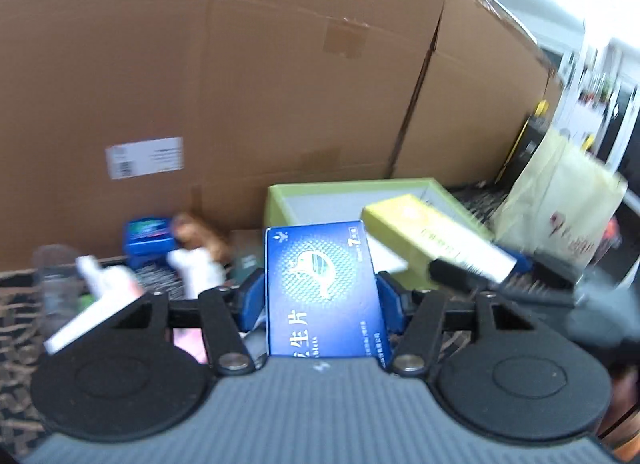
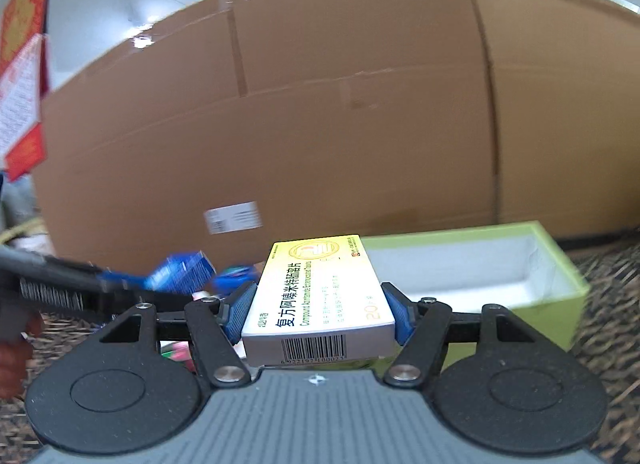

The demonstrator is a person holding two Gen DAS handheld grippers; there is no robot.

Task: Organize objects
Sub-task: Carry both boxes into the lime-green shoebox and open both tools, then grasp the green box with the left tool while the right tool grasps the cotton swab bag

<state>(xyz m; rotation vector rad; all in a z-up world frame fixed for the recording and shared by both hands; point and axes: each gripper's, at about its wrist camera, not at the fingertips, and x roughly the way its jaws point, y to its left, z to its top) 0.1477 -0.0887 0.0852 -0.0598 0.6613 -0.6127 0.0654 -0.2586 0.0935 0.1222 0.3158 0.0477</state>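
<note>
The left gripper [image 1: 322, 292] has its blue pads [image 1: 251, 298] pressed on both sides of a blue medicine box [image 1: 322, 288], held clear of the tabletop. The right gripper [image 2: 318, 310] likewise clamps a yellow tablet box [image 2: 320, 292] between its pads [image 2: 400, 314], pointing slightly downward. Both grippers sit close together, left beside right.

Each claw [image 1: 322, 296] has blue ribbed pads, black linkage arms, silver rivets.
</note>
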